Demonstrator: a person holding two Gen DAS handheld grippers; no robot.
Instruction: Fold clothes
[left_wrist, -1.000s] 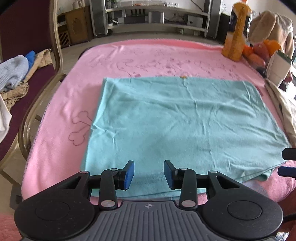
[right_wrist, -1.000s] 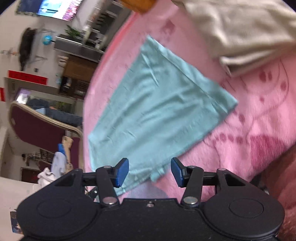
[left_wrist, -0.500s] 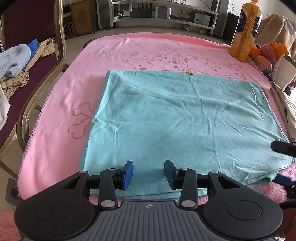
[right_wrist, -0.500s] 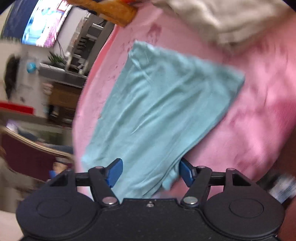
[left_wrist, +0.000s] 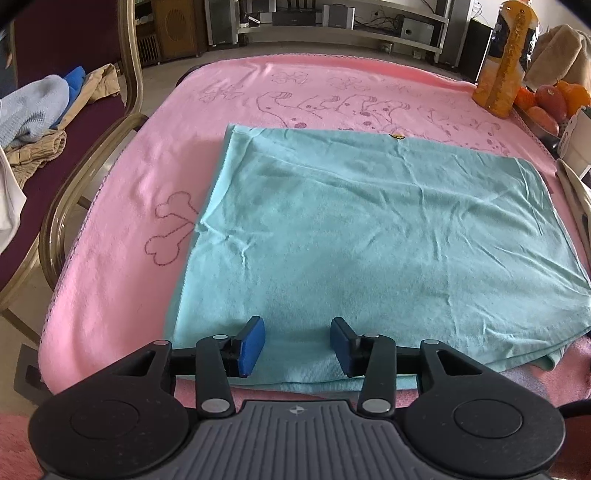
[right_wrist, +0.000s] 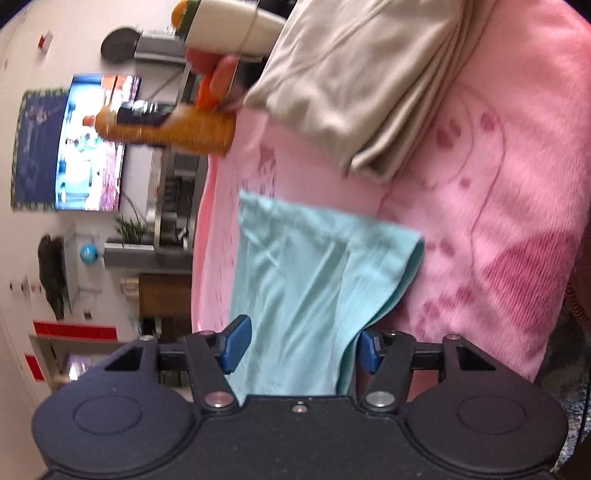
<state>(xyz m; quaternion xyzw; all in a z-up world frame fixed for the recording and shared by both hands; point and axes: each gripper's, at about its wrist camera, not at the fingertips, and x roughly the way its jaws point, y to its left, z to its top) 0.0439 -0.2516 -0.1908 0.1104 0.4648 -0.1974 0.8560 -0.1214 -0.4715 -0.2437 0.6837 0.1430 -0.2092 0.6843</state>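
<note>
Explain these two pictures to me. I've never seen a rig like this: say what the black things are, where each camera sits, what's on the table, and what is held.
No robot here: a person holds a two-finger gripper in each hand, each with a fisheye camera looking along its fingers. One picture is from the left gripper, the other from the right gripper, which is turned sideways. A teal cloth lies on a pink blanket. Both grippers are open, near the cloth's near edge; the right one has cloth between its fingers, unclamped. A beige garment and an orange bottle sit nearby.
</note>
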